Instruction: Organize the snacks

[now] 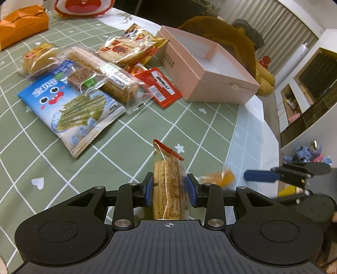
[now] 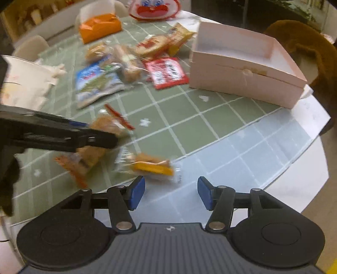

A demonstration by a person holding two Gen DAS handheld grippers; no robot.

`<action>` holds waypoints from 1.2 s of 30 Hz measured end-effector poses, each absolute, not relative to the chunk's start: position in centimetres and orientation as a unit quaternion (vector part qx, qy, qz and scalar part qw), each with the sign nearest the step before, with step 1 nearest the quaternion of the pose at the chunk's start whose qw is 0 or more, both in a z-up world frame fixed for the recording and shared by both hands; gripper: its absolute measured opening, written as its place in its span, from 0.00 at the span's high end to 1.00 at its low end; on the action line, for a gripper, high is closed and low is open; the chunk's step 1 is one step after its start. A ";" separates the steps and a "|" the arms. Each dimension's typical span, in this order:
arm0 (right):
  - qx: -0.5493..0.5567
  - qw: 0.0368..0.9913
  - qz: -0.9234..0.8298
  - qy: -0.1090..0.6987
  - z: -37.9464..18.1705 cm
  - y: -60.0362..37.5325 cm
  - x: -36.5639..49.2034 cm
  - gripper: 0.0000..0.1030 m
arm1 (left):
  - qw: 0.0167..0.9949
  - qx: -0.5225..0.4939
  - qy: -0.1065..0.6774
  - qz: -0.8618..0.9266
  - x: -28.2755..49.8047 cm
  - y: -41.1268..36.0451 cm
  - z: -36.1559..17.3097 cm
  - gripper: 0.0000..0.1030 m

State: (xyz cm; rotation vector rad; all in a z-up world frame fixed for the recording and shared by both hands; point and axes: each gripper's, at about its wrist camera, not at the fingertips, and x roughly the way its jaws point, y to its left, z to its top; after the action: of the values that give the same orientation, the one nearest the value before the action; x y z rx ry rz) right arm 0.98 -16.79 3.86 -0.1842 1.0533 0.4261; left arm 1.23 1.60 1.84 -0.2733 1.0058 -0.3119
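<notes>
My left gripper is shut on a clear-wrapped biscuit pack with a red serrated end, held above the table; it also shows in the right wrist view, blurred. My right gripper is open and empty, just behind a small yellow-labelled snack pack lying on the table; that pack shows in the left wrist view. The open pink box stands empty at the far right, also in the right wrist view. A pile of snacks lies left of it, with a blue seaweed pack and a red sachet.
The table has a green checked cloth and a rounded edge on the right. An orange tissue box and a red-and-white pouch sit at the far side. A brown plush lies behind the box.
</notes>
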 end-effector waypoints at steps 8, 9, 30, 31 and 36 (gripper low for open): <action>-0.042 0.849 0.170 0.498 4.4 -17.5 2.3 0.46 | 0.856 -0.130 0.479 -0.143 1.2 1.4 1.9 0.63; -0.031 0.850 0.171 0.497 4.7 -17.6 2.2 0.46 | 0.856 -0.130 0.479 -0.142 1.1 1.4 1.9 0.63; 0.051 0.834 0.179 0.519 3.8 -13.5 4.7 0.47 | 0.860 -0.157 0.477 -0.091 0.7 3.7 2.0 0.63; 0.048 0.837 0.177 0.516 3.8 -13.2 4.9 0.47 | 0.860 -0.162 0.475 -0.088 0.6 4.0 2.0 0.63; 0.010 0.851 0.172 0.496 3.6 -12.0 5.7 0.48 | 0.860 -0.172 0.475 -0.078 0.6 4.6 2.0 0.63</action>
State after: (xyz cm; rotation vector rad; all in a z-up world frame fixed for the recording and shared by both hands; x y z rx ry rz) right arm 5.67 -12.01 3.63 0.0211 1.0439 0.3611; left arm 0.61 4.64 1.99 -0.3609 0.9968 -0.1635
